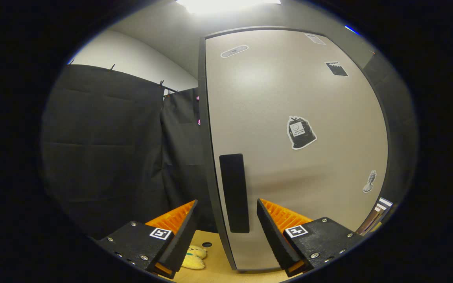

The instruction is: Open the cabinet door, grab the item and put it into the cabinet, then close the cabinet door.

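Two fingers of the tool (pixel 226 232) stand apart before the shut cabinet door (pixel 297 149).
The door's dark handle (pixel 234 192) lies between and just beyond them, untouched. A yellow plush toy (pixel 194 257) rests on the wooden worktop (pixel 218 263) beside the left finger, below the door's edge.

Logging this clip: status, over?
Gripper open, fingers straddling the cabinet door edge by its handle. Door shut. Plush toy below on wood surface.
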`<action>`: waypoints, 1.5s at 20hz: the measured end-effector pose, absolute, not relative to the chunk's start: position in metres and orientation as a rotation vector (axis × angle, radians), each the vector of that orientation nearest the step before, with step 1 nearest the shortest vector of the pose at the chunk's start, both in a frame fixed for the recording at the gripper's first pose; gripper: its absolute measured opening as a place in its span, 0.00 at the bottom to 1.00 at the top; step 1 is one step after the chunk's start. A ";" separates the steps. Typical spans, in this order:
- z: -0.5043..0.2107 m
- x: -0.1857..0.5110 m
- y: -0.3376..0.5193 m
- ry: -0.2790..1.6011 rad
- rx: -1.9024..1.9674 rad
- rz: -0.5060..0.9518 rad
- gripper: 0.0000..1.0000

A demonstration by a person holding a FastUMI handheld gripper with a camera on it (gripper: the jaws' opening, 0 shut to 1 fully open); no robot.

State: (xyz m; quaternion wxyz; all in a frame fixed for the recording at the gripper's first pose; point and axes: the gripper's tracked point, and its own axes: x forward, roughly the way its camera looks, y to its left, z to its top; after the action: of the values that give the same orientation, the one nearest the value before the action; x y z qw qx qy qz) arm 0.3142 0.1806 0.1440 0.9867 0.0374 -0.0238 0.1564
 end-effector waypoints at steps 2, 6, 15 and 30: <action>0.142 0.325 0.185 -0.043 0.053 0.297 0.83; 0.142 0.342 0.175 -0.054 0.035 0.234 0.59; 0.137 0.341 0.174 -0.003 0.030 0.291 0.20; 0.131 0.320 0.156 0.079 0.035 0.439 0.16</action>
State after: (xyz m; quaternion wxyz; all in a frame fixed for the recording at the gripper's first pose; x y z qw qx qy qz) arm 0.3205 0.1560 0.1312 0.9751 0.0171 0.0392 0.2177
